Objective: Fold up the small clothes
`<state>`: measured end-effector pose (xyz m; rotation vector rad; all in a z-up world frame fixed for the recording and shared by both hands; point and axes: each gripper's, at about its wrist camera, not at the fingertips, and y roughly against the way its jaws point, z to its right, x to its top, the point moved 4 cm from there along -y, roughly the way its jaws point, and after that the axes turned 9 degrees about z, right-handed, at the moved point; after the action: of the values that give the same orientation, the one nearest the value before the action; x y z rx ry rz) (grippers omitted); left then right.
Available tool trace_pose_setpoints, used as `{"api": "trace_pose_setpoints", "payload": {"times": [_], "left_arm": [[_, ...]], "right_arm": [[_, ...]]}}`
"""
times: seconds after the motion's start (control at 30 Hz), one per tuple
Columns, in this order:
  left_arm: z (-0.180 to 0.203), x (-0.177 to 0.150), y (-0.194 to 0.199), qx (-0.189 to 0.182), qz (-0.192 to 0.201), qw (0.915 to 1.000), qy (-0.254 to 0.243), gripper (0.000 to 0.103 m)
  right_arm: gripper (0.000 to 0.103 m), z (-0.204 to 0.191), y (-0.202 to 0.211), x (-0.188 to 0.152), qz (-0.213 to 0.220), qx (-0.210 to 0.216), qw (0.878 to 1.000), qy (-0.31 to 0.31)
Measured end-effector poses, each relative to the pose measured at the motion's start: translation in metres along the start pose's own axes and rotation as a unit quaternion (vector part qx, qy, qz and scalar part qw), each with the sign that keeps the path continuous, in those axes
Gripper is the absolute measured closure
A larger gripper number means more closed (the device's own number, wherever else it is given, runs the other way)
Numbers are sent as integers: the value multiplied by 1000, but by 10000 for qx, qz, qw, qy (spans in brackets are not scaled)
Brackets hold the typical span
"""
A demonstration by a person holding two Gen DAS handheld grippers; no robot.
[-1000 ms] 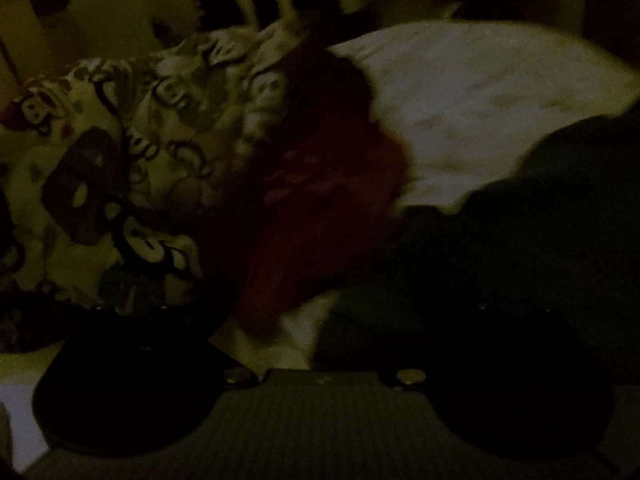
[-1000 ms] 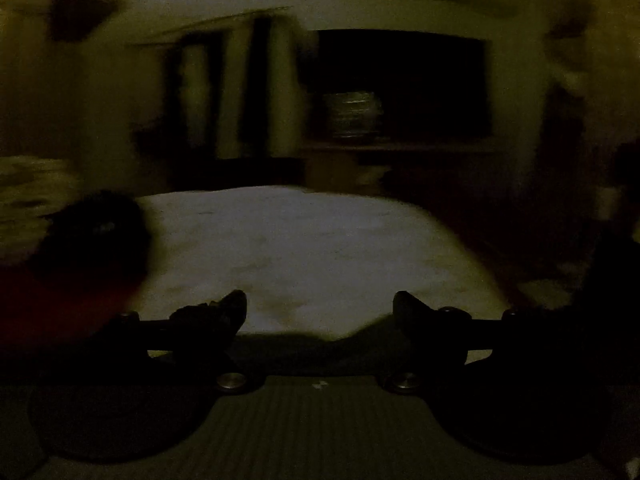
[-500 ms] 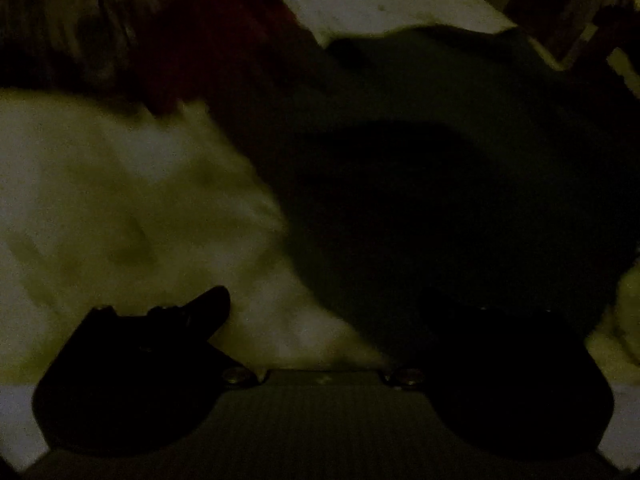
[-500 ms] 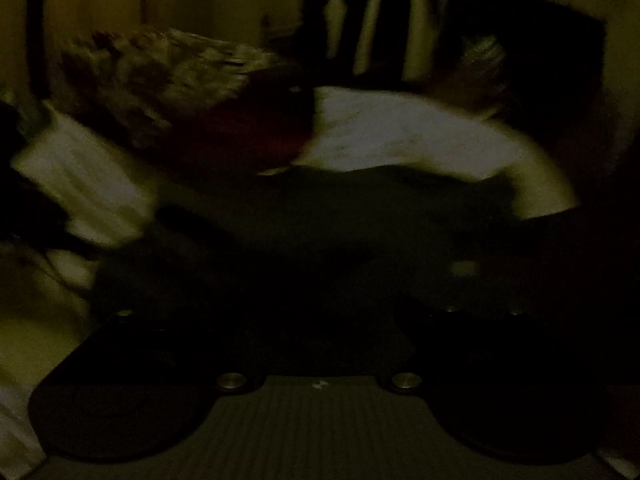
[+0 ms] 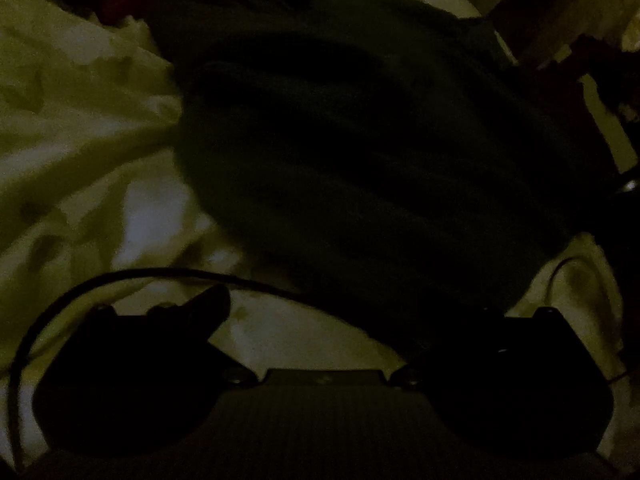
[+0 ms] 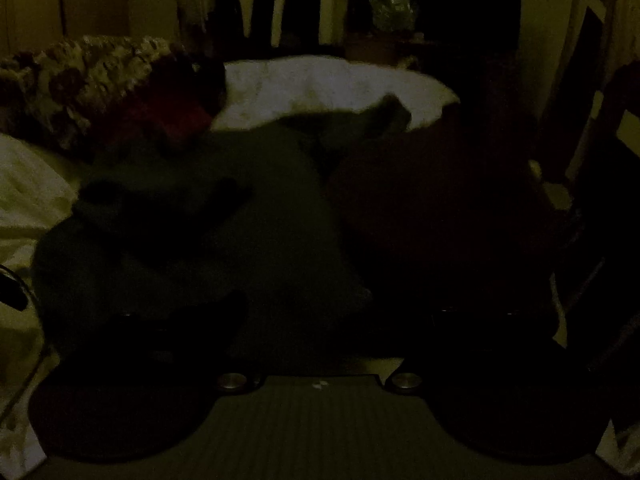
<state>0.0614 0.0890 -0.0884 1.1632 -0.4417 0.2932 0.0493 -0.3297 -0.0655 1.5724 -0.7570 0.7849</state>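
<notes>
The scene is very dark. A dark green garment [image 5: 360,140] lies spread on a pale bed sheet [image 5: 80,140]; it also shows in the right wrist view [image 6: 240,208]. My left gripper [image 5: 320,316] is open, low over the sheet at the garment's near edge; its left finger [image 5: 200,312] is over bare sheet, its right finger is against the cloth. My right gripper [image 6: 320,320] is open over the garment's near part, its fingers barely visible. A dark red cloth [image 6: 432,200] lies to the right of the green one.
A patterned pillow or blanket [image 6: 80,80] and a red item [image 6: 172,116] lie at the far left of the bed. A thin black cable [image 5: 120,280] arcs over the sheet by my left finger. Furniture and striped curtains [image 6: 280,0] stand behind the bed.
Both grippers have swung down from the pillow and the room toward the dark green garment and come in close over it. The cable has come into the left view.
</notes>
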Motion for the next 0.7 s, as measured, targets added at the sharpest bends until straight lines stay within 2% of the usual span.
{"api": "trace_pose_setpoints", "payload": {"times": [0.07, 0.13, 0.2, 0.3, 0.37, 0.47, 0.6, 0.67, 0.7], "left_arm": [[0, 5, 4, -148, 5, 9997, 184, 7], [-1, 13, 9, -400, -20, 9985, 361, 11], [0, 14, 9, -576, -107, 9966, 579, 12], [11, 8, -3, -533, -363, 9967, 493, 12], [25, -3, -9, -713, -459, 9957, 372, 13], [52, -11, -20, -1050, -746, 9910, 353, 19], [78, -9, -45, -596, -854, 9945, -79, 32], [80, -12, -54, -592, -1059, 9926, 97, 37], [81, -12, -55, -728, -1100, 9911, 184, 38]], "right_arm": [[0, -1, -14, -1, -47, -1, 9998, -194], [11, 3, -21, -4, -74, 195, 9985, -501], [11, 4, -26, -6, -132, 285, 9972, -677], [11, 0, -28, -9, -141, 316, 9970, -697], [11, -1, -29, -11, -143, 323, 9966, -741], [11, -1, -32, -11, -164, 358, 9959, -810], [11, -2, -31, -10, -167, 387, 9963, -755], [10, -1, -28, -10, -135, 398, 9963, -746], [9, -1, -28, -10, -123, 406, 9963, -750]]}}
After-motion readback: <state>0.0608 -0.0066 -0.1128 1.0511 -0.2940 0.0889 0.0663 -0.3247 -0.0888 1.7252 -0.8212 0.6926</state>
